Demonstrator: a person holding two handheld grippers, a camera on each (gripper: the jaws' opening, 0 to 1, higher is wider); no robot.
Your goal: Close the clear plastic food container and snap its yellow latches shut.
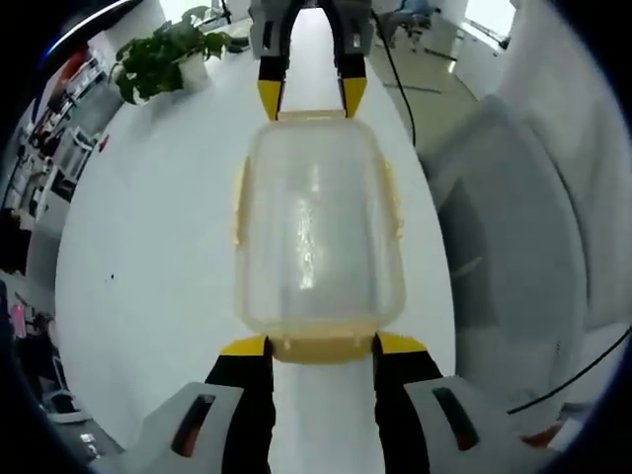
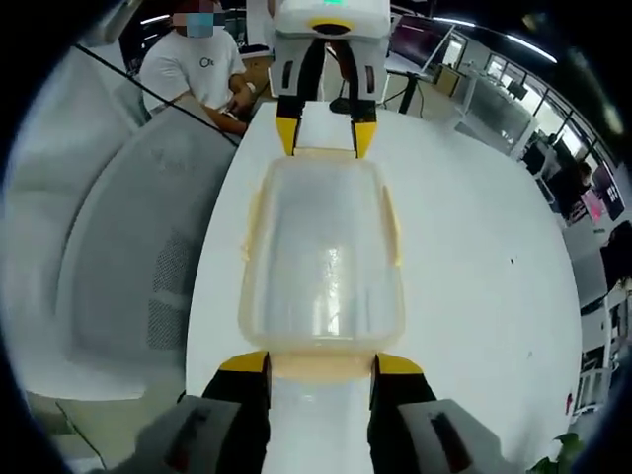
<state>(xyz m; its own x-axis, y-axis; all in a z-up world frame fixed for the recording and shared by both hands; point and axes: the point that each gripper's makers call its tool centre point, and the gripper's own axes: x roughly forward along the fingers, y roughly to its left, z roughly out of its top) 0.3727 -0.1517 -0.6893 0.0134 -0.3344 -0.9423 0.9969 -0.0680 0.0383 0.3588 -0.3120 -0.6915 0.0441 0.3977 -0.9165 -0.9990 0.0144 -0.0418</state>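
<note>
The clear plastic container [image 1: 316, 237] lies lid-on along the white table [image 1: 148, 247], with yellow latches on its long sides [image 1: 240, 202] and at both ends. My left gripper [image 1: 321, 346] is open, its yellow-tipped jaws flanking the near end latch [image 1: 321, 354]. At the far end my right gripper [image 1: 311, 99] faces it. In the right gripper view the same container [image 2: 324, 257] runs away from my open right gripper [image 2: 321, 363], whose jaws stand either side of that end's latch [image 2: 321, 373]. The left gripper [image 2: 324, 138] sits at the opposite end.
A grey chair [image 2: 128, 267] stands close beside the table, also seen as the chair [image 1: 513, 227]. A person in a white shirt [image 2: 197, 64] sits at the table's far end. A potted plant [image 1: 163, 54] stands at the other end. A black cable [image 1: 395, 79] trails there.
</note>
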